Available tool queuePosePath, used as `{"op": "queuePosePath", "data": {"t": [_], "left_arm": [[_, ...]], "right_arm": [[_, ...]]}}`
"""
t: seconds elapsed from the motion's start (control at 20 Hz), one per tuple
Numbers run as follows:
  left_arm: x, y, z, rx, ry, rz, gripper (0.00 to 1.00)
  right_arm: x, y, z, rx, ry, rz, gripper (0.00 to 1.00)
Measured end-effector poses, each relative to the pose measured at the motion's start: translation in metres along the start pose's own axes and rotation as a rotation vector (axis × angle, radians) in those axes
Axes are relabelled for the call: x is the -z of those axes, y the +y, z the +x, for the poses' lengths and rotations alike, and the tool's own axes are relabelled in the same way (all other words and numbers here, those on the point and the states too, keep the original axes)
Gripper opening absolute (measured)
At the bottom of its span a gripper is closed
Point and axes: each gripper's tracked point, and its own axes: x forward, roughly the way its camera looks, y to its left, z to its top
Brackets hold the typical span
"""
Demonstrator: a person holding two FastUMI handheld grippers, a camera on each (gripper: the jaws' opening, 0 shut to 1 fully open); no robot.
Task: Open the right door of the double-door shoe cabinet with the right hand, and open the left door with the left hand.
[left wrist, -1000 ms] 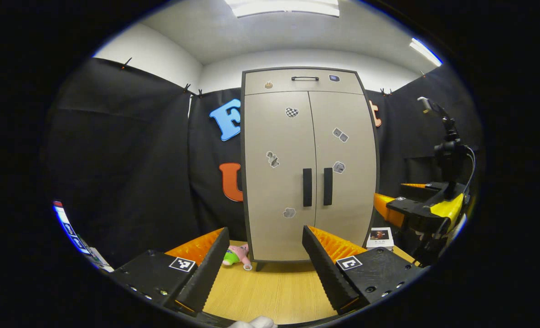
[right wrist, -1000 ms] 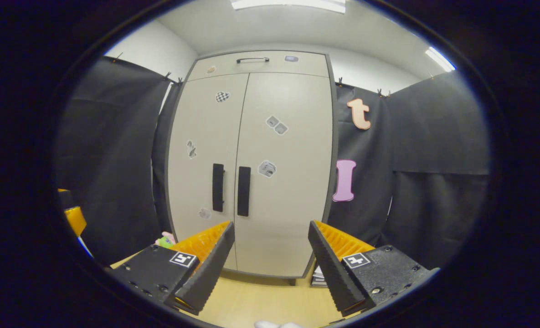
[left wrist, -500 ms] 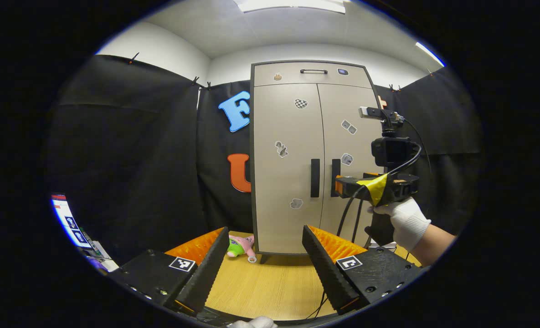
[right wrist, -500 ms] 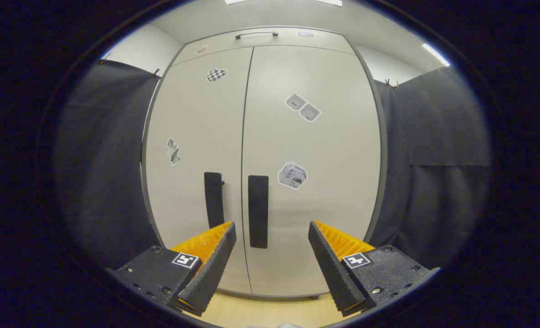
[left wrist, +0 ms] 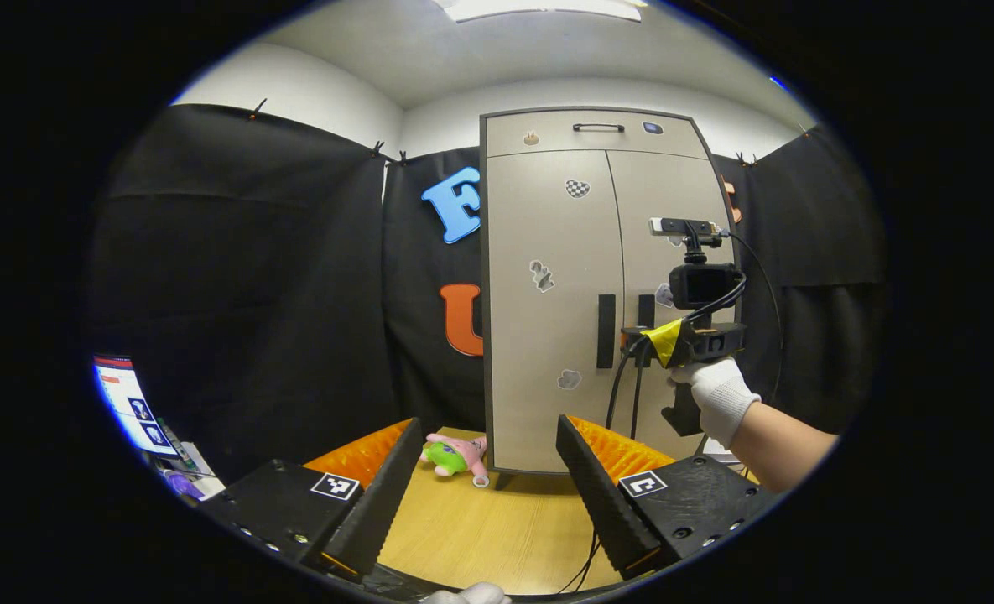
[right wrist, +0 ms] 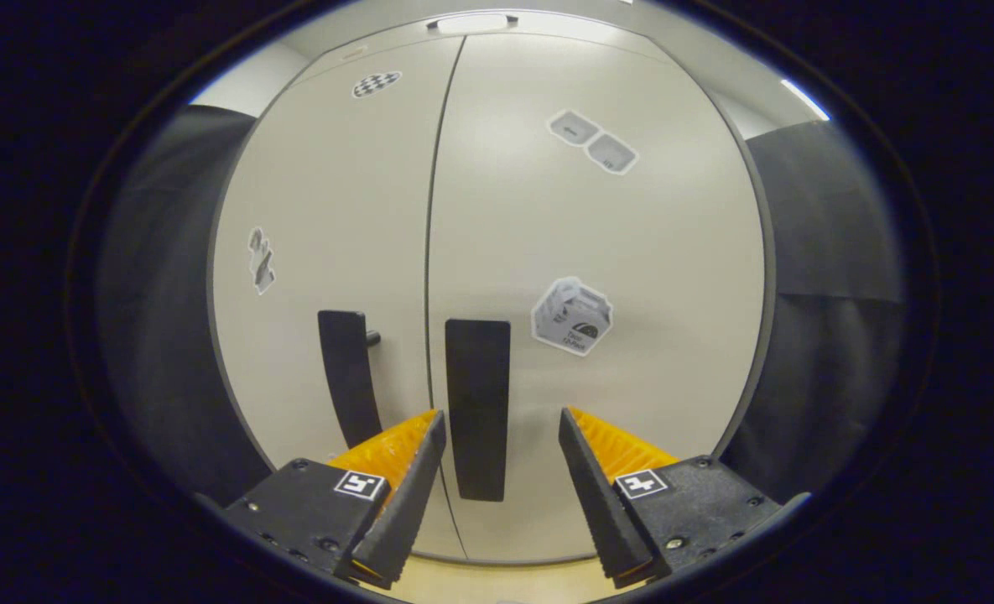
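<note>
The beige shoe cabinet (left wrist: 547, 335) stands on the table with both doors shut. Two dark vertical handles sit side by side at its middle seam. In the right gripper view, the right door's handle (right wrist: 478, 403) stands upright between the fingers of my right gripper (right wrist: 500, 414), which is open close in front of the door. The left door's handle (right wrist: 347, 373) is just to its left. In the left gripper view, a gloved hand (left wrist: 715, 394) holds the right gripper (left wrist: 641, 342) at that handle. My left gripper (left wrist: 488, 424) is open, well back from the cabinet.
A pink and green plush toy (left wrist: 455, 453) lies on the wooden table (left wrist: 497, 528) by the cabinet's left foot. Black cables (left wrist: 622, 394) hang from the right gripper. A lit screen (left wrist: 127, 403) is at the far left. A drawer with a handle (left wrist: 597, 127) tops the cabinet.
My right gripper has moved in toward the cabinet until the right handle stands between its fingers. The left gripper's view has drifted left, so the cabinet sits further right.
</note>
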Motion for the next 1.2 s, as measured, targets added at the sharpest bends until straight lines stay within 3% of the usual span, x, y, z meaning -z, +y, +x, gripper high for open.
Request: {"op": "queuePosePath", "data": {"t": [0.15, 0.3, 0.35, 0.5, 0.8, 1.0, 1.2], "left_arm": [[-0.002, 0.000, -0.002, 0.002, -0.005, -0.003, 0.96], [-0.001, 0.001, -0.001, -0.004, -0.004, -0.004, 0.96], [0.000, 0.001, -0.001, -0.007, 0.000, -0.005, 0.96], [-0.001, 0.002, -0.002, -0.011, 0.002, -0.010, 0.96], [-0.002, 0.003, -0.002, -0.015, -0.007, -0.008, 0.96], [-0.002, 0.001, -0.003, 0.002, -0.004, -0.018, 0.96], [-0.003, 0.000, -0.005, 0.022, 0.000, -0.017, 0.96]], "right_arm": [[0.002, 0.002, 0.007, 0.003, 0.006, 0.006, 0.78], [0.002, 0.003, 0.010, 0.004, 0.014, 0.028, 0.60], [0.004, 0.006, 0.009, -0.005, 0.022, 0.028, 0.60], [0.003, 0.011, 0.010, -0.004, 0.025, 0.028, 0.36], [0.005, 0.011, 0.005, -0.041, 0.030, 0.020, 0.25], [0.004, 0.009, -0.011, -0.090, 0.031, 0.021, 0.23], [0.011, -0.001, -0.039, -0.086, 0.025, 0.016, 0.23]]}}
